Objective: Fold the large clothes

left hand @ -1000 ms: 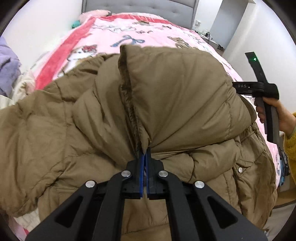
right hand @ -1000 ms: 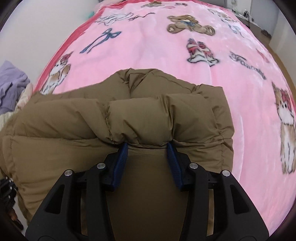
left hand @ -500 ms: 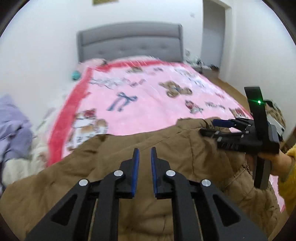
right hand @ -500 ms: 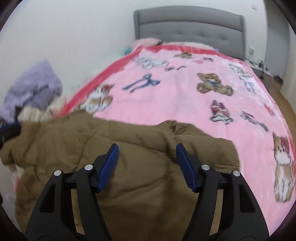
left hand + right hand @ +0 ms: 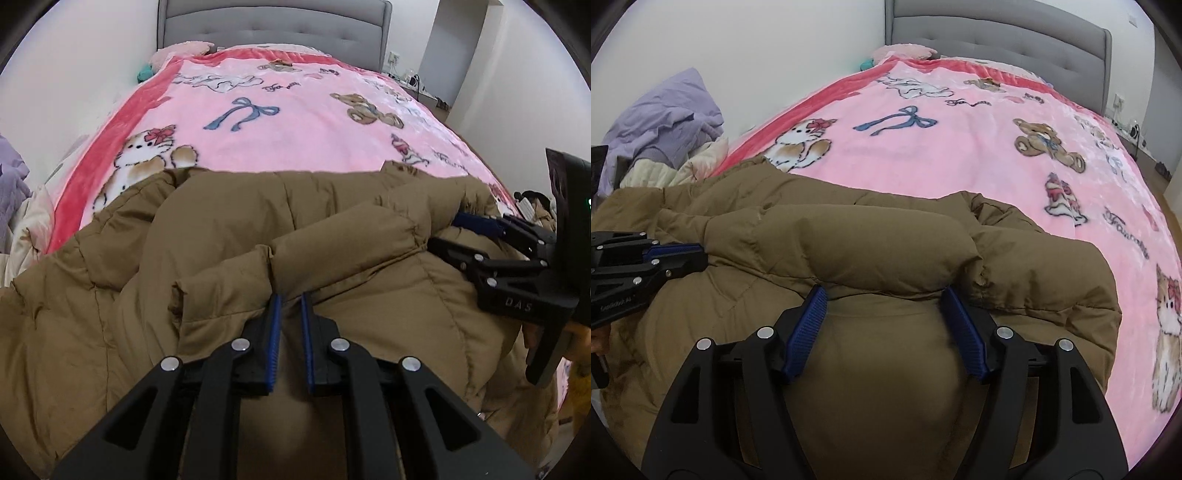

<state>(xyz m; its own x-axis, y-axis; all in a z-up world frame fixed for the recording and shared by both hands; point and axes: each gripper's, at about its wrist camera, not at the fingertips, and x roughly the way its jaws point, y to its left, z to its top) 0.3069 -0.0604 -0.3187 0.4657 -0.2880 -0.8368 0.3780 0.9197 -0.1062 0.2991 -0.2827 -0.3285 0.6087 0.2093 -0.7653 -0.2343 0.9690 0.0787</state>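
A large brown puffer jacket (image 5: pixel 229 236) lies across the near end of the bed; it also fills the lower half of the right wrist view (image 5: pixel 886 240). My left gripper (image 5: pixel 290 299) is open by a narrow gap, its tips at a puffy folded edge of the jacket. My right gripper (image 5: pixel 882 295) is wide open, its blue pads on either side of a puffy fold. The right gripper also shows at the right of the left wrist view (image 5: pixel 461 232), and the left gripper at the left of the right wrist view (image 5: pixel 698 254).
The jacket lies on a pink cartoon-print blanket (image 5: pixel 295 122) over the bed, with a grey headboard (image 5: pixel 273 22) at the far end. A pile of lilac and cream clothes (image 5: pixel 665 125) sits at the left of the bed. White walls and a doorway (image 5: pixel 454 55) lie beyond.
One second ago my left gripper was shut on the jacket, holding it up; it has let go. Both grippers rose off the jacket, then came back down to its folded edge.
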